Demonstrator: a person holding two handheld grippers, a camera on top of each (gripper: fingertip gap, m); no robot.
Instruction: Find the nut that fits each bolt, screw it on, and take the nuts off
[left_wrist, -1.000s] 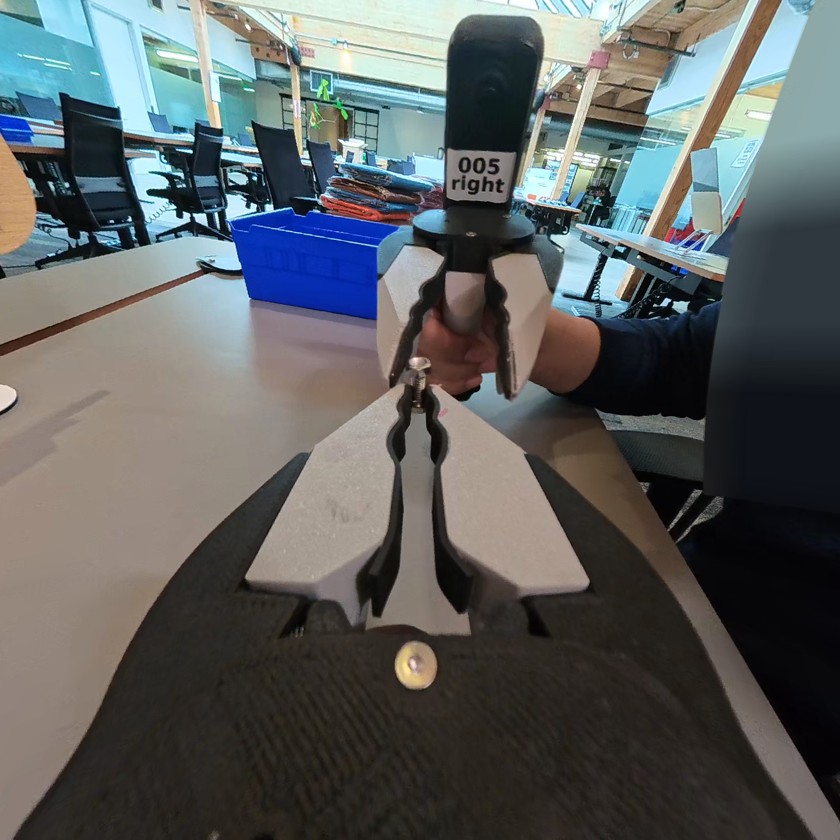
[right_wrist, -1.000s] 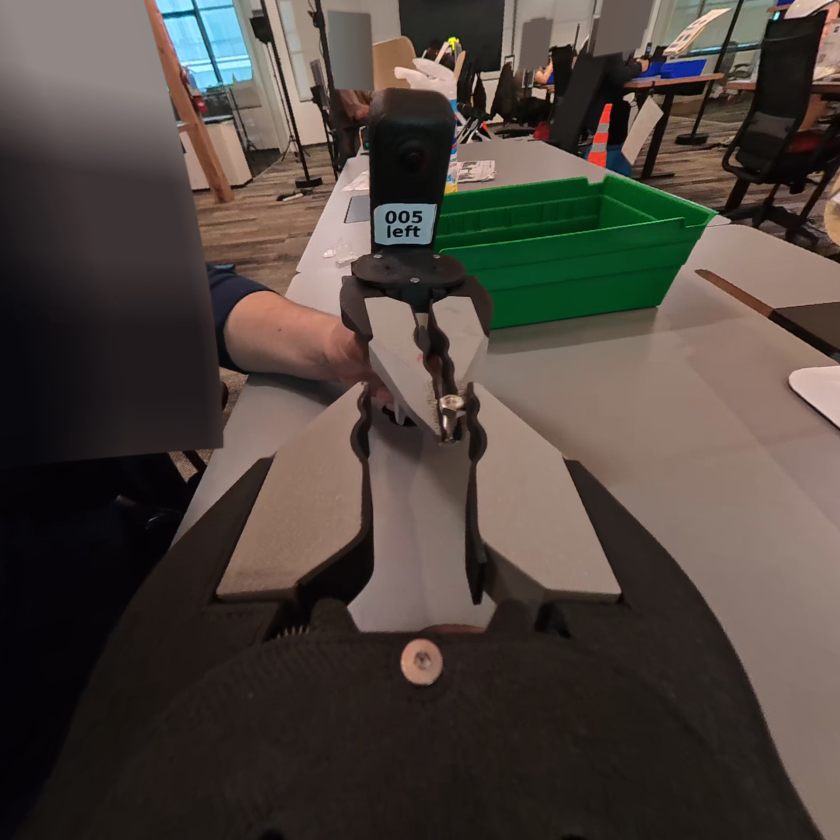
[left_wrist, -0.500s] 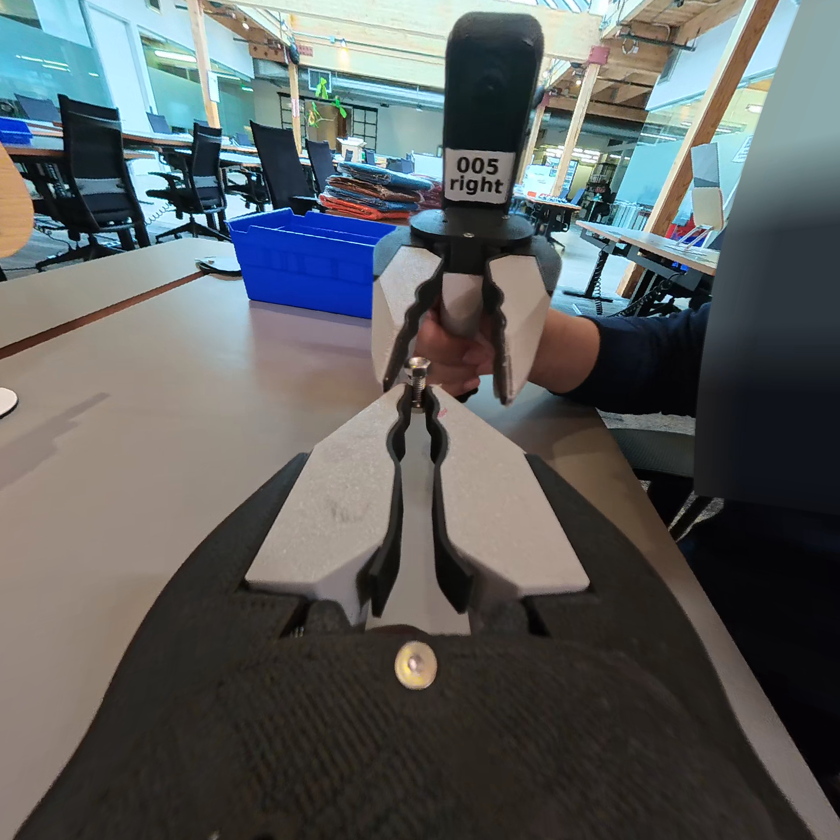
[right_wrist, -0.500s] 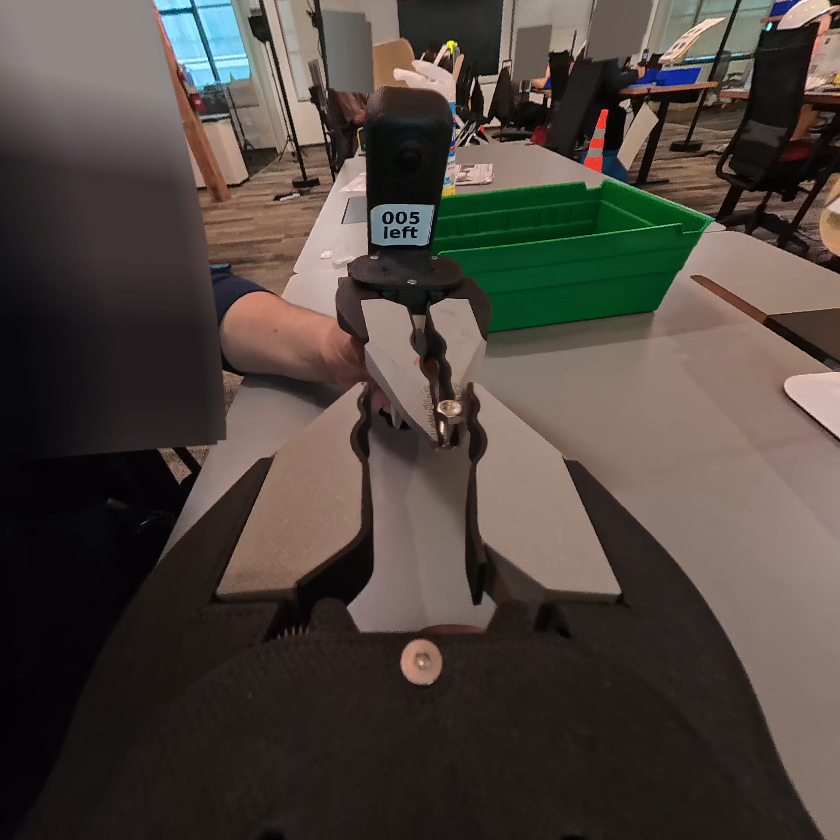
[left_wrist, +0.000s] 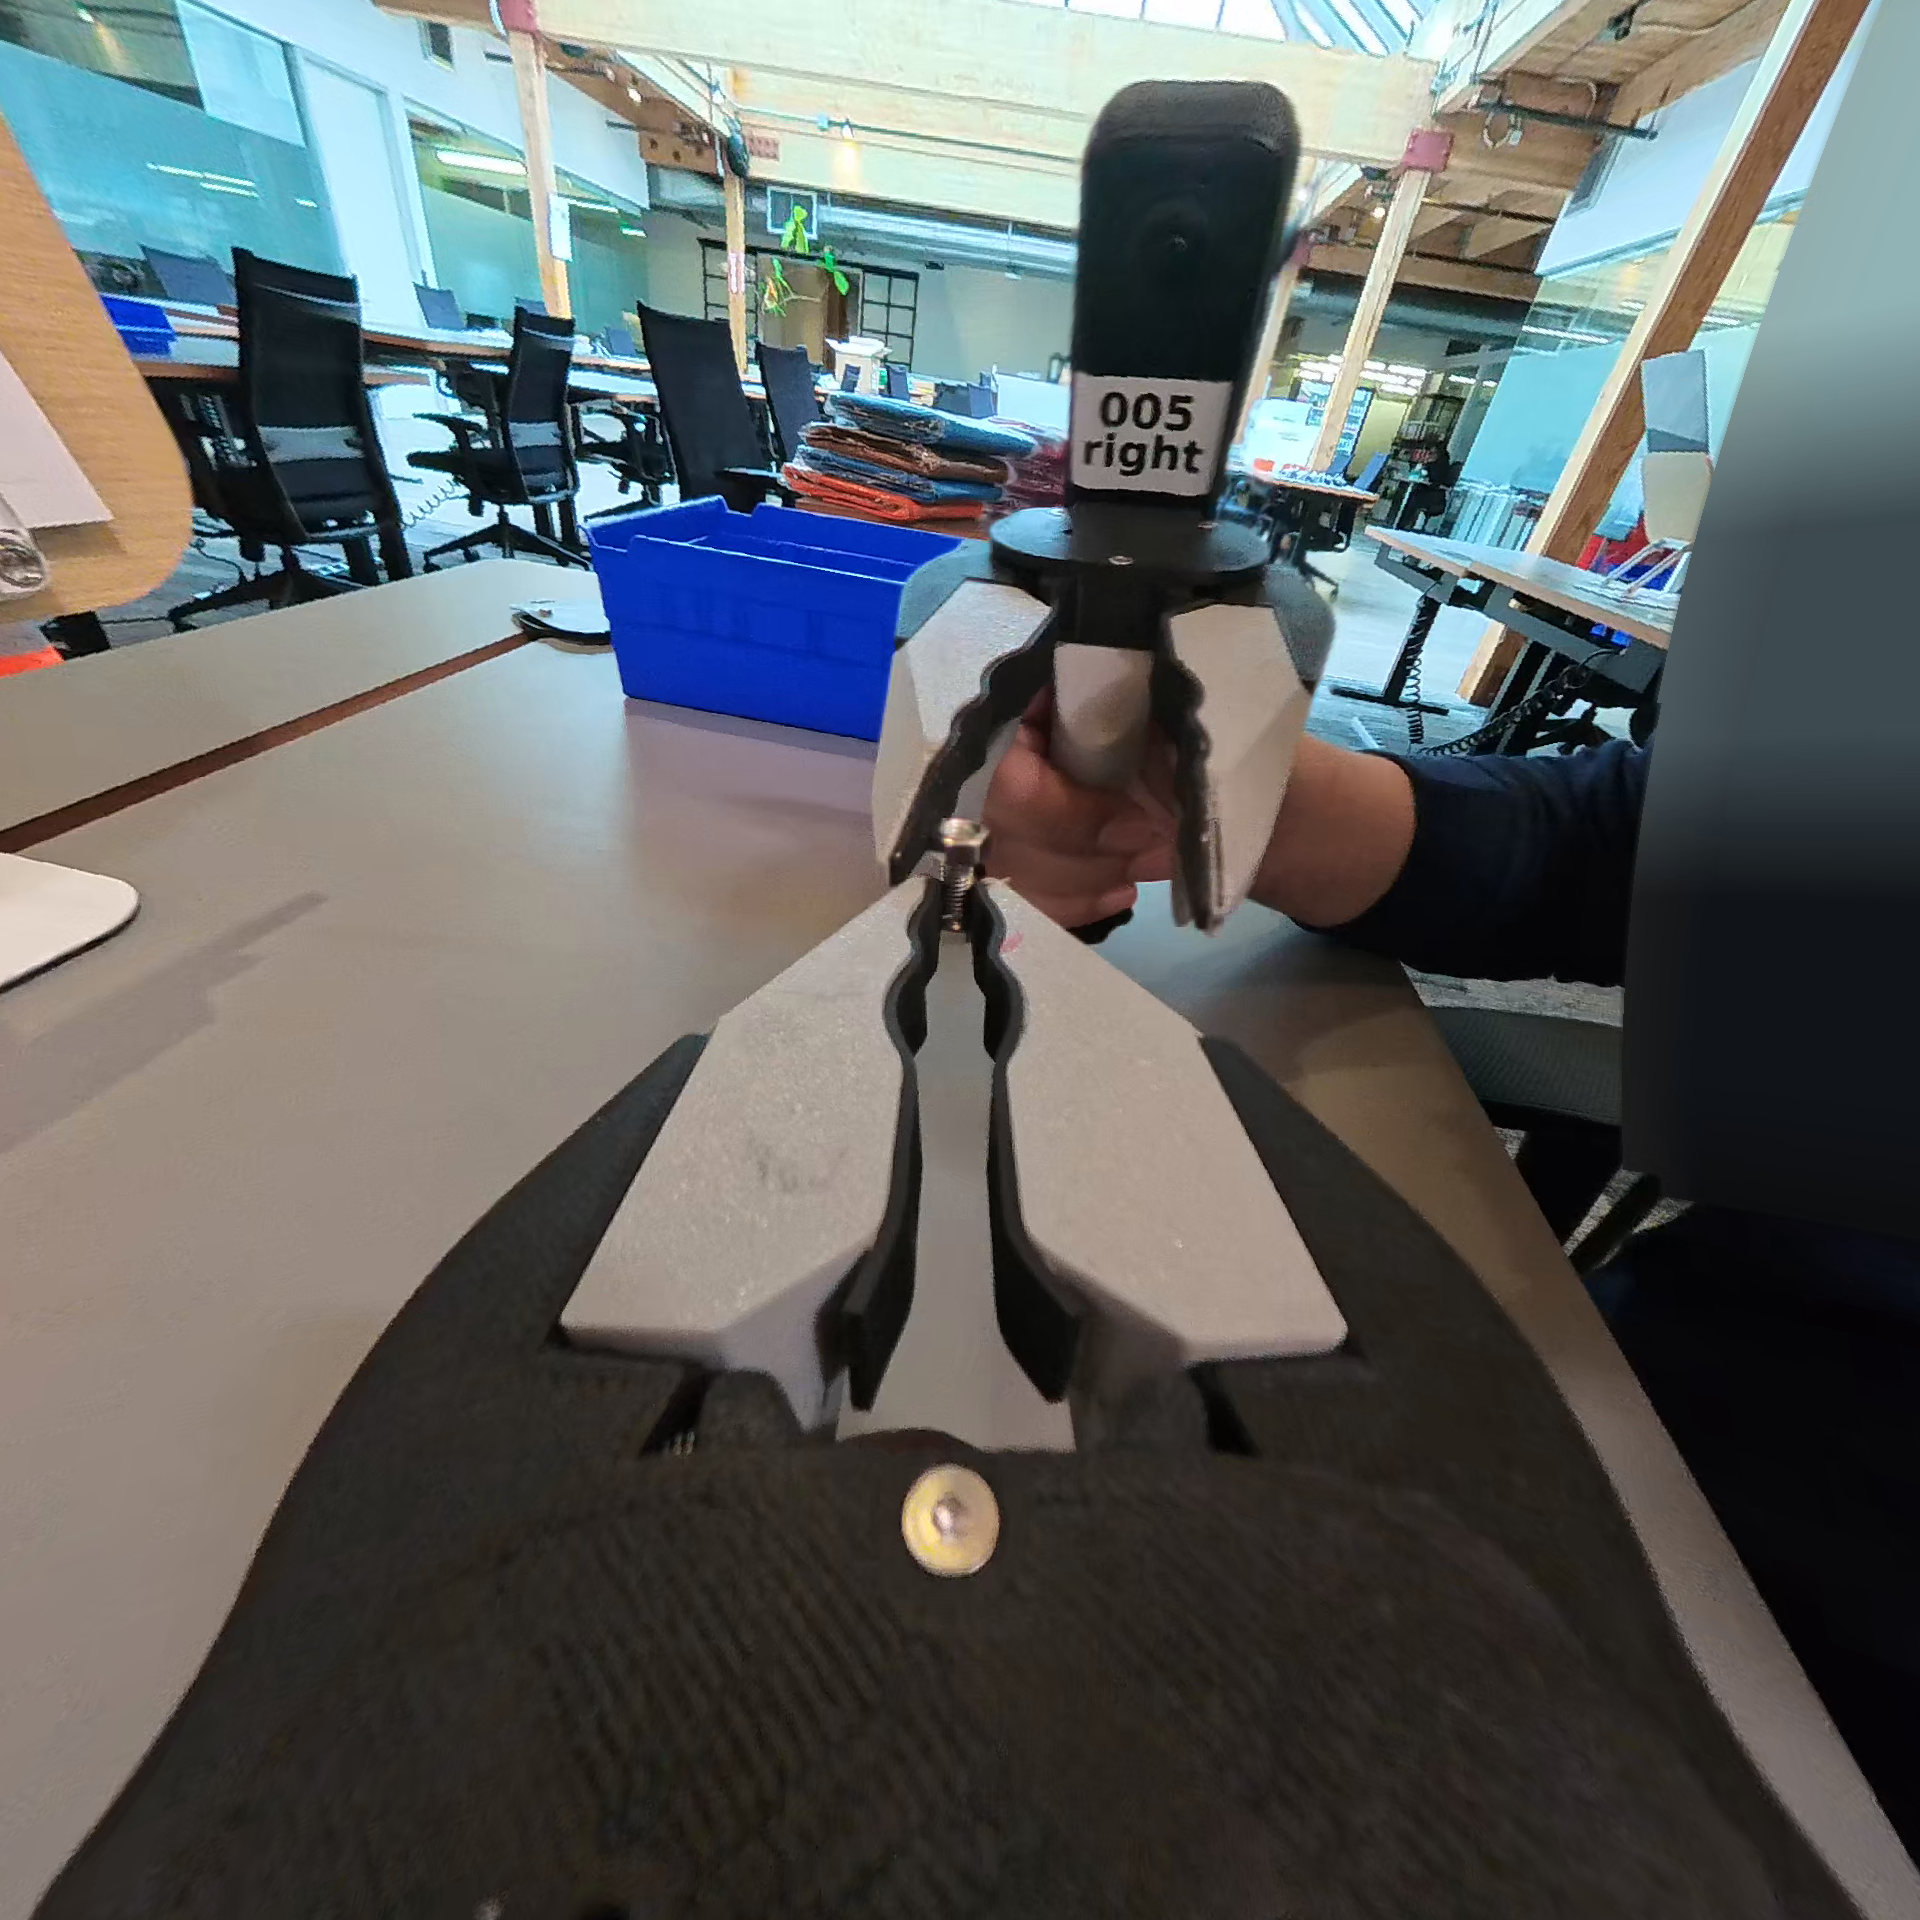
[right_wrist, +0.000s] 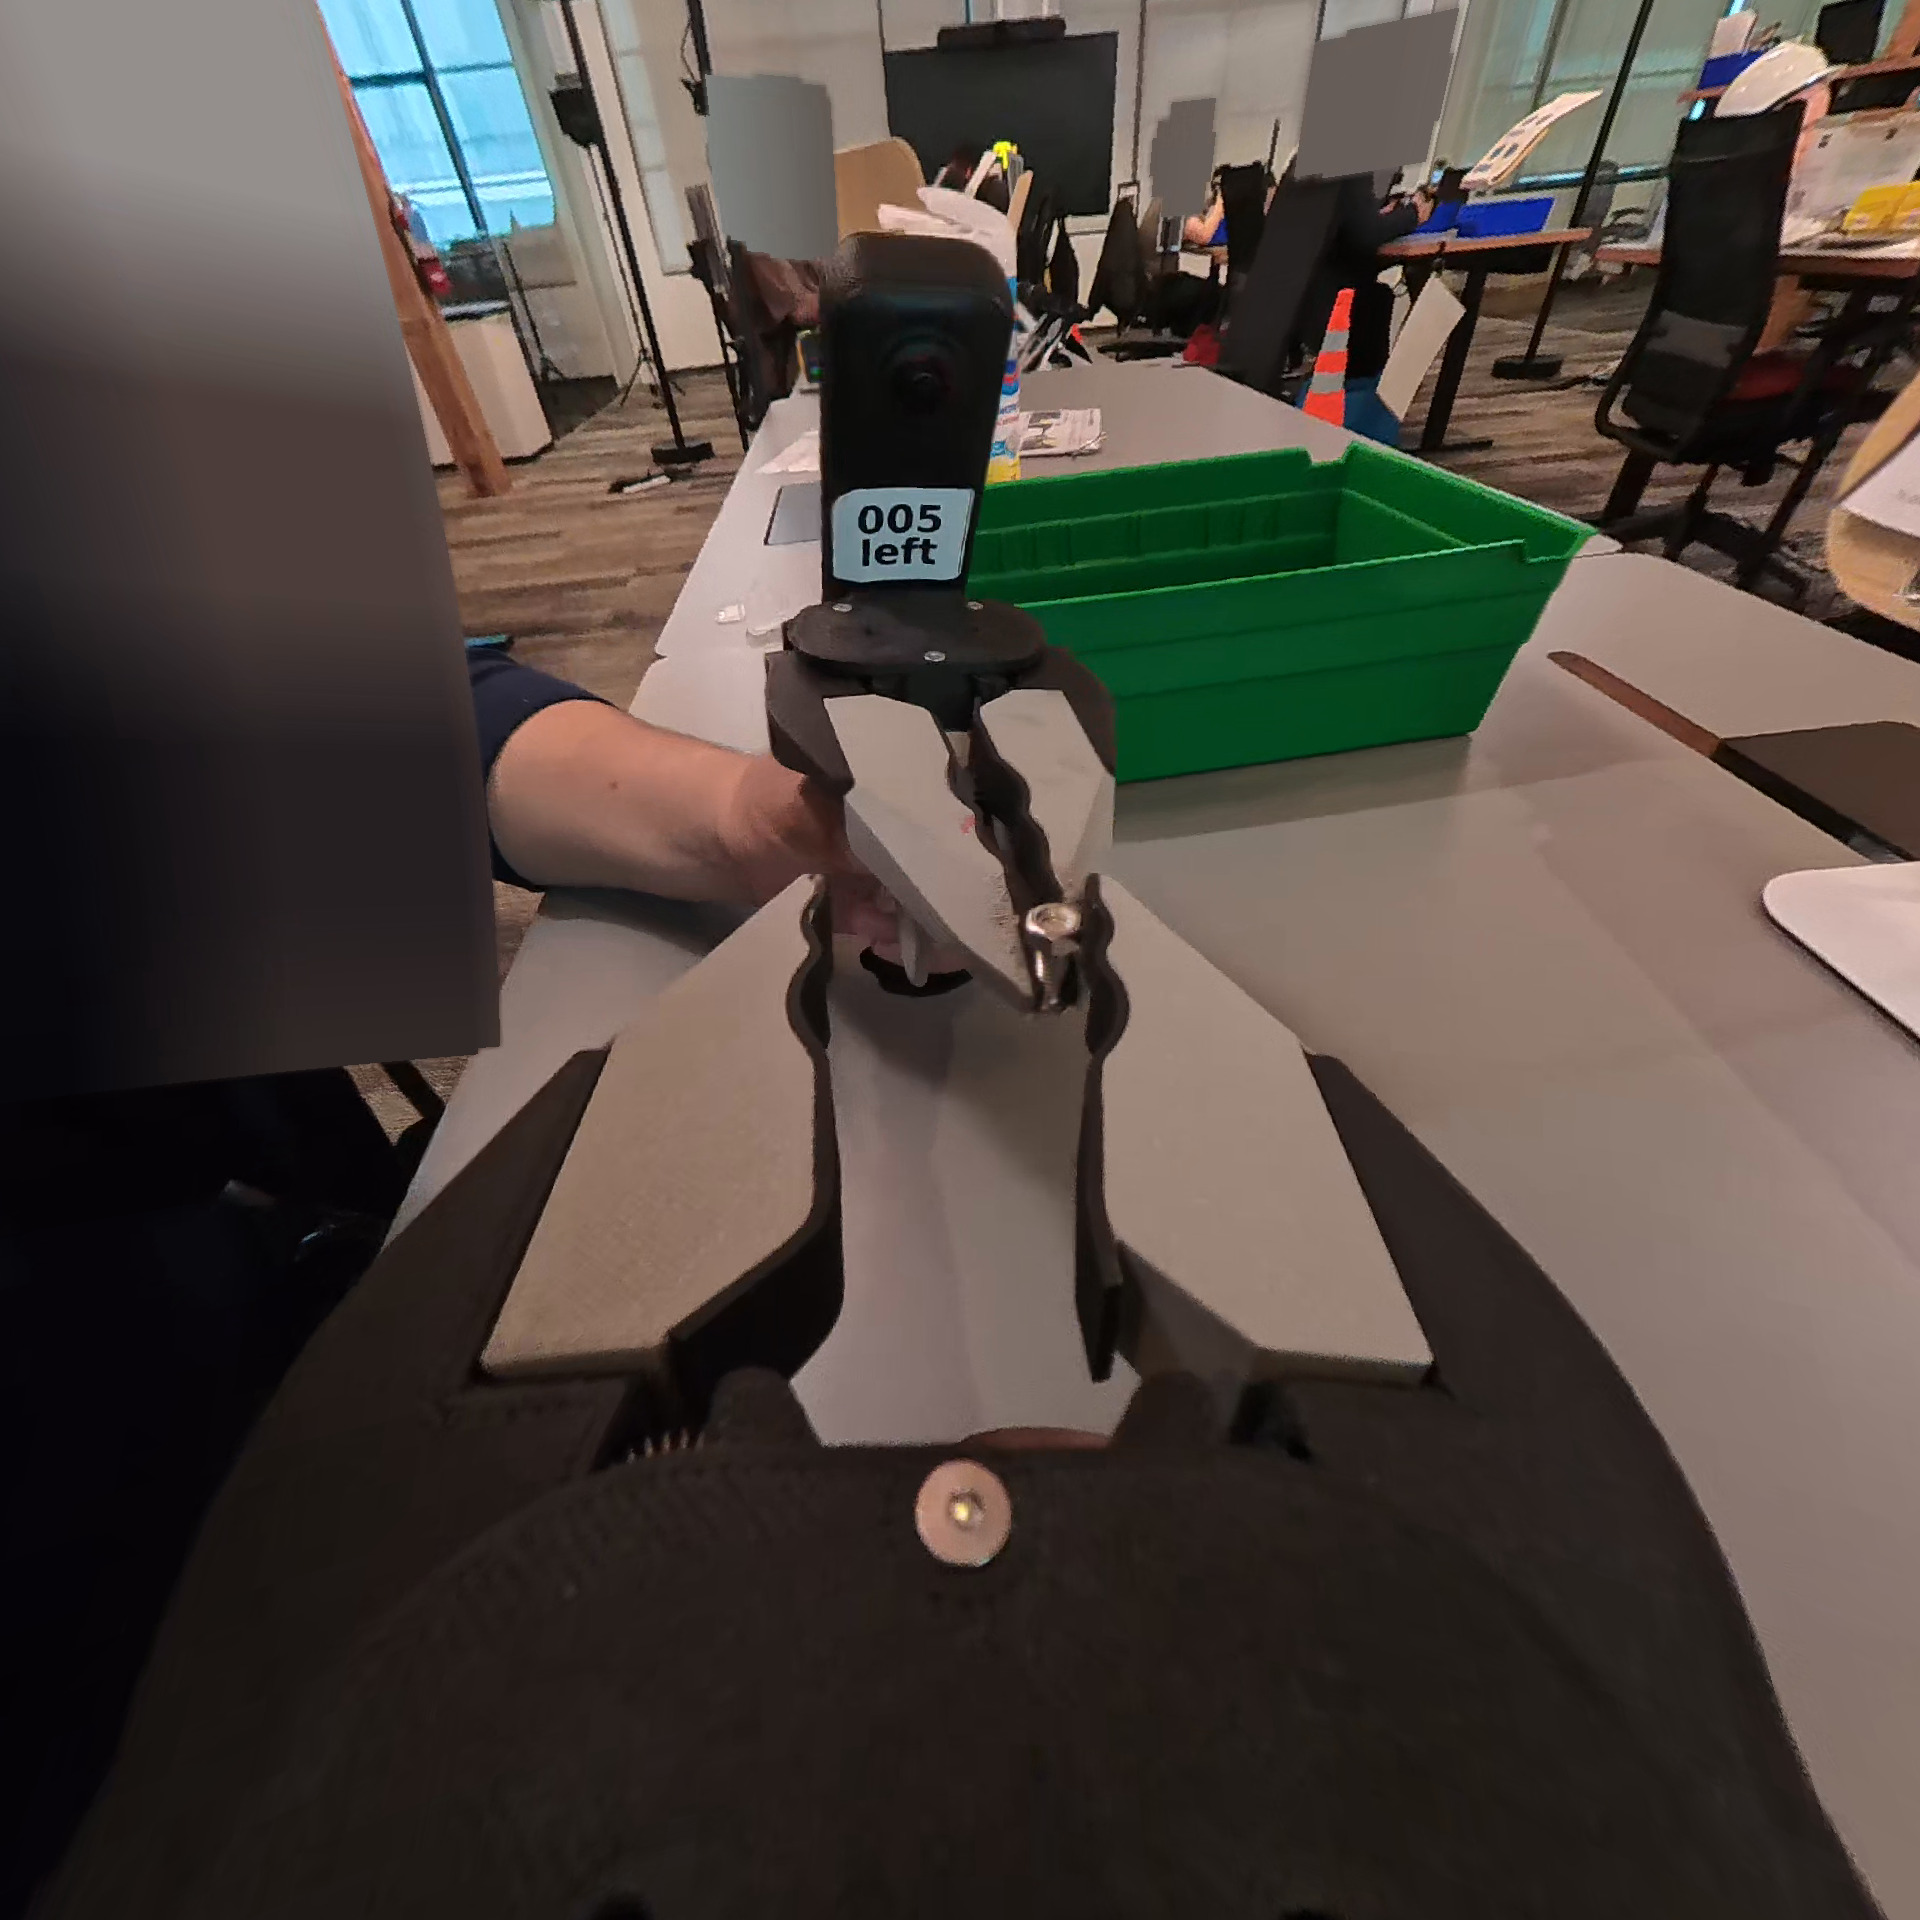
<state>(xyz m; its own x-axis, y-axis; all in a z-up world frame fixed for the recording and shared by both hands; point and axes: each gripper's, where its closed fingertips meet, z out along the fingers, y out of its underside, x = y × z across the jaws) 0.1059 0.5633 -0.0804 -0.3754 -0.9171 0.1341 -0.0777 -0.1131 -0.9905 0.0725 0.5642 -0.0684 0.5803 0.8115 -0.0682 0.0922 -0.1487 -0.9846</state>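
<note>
**Desk:** Bolt (left_wrist: 954, 883) first. Where does it sit, and what has it?

**Photographer:** Bolt stands upright over the grey bench (left_wrist: 416, 935), its threaded shank pinched between the black pads of the left gripper (left_wrist: 952, 914). Those jaws are drawn in narrow and press on the shank from both sides. A silver nut (left_wrist: 958, 837) sits on top of the bolt, above the fingertips.

**Desk:** And left of the bolt?

**Photographer:** In the left wrist view, bare bench lies left of it, with a white pad's corner (left_wrist: 52, 914) at the far left edge. Behind the bolt and a little to its left stands a blue bin (left_wrist: 748, 634).

**Desk:** The other gripper?

**Photographer:** The right gripper (right_wrist: 956, 940) faces the bolt head-on with its jaws spread wide. In its own view the bolt (right_wrist: 1051, 971) stands just inside its right-hand fingertip (right_wrist: 1101, 956), the nut (right_wrist: 1051, 923) close beside that pad; whether they touch, I cannot tell. The left-hand pad stands well clear of the bolt, so nothing is clamped there.

**Desk:** Right of the bolt?

**Photographer:** In the right wrist view, a green bin (right_wrist: 1299, 644) rests on the bench behind the bolt and to its right. In the left wrist view a hand (left_wrist: 1070, 821) in a dark blue sleeve (left_wrist: 1507, 862) grips the right gripper's handle, just right of the bolt.
</note>
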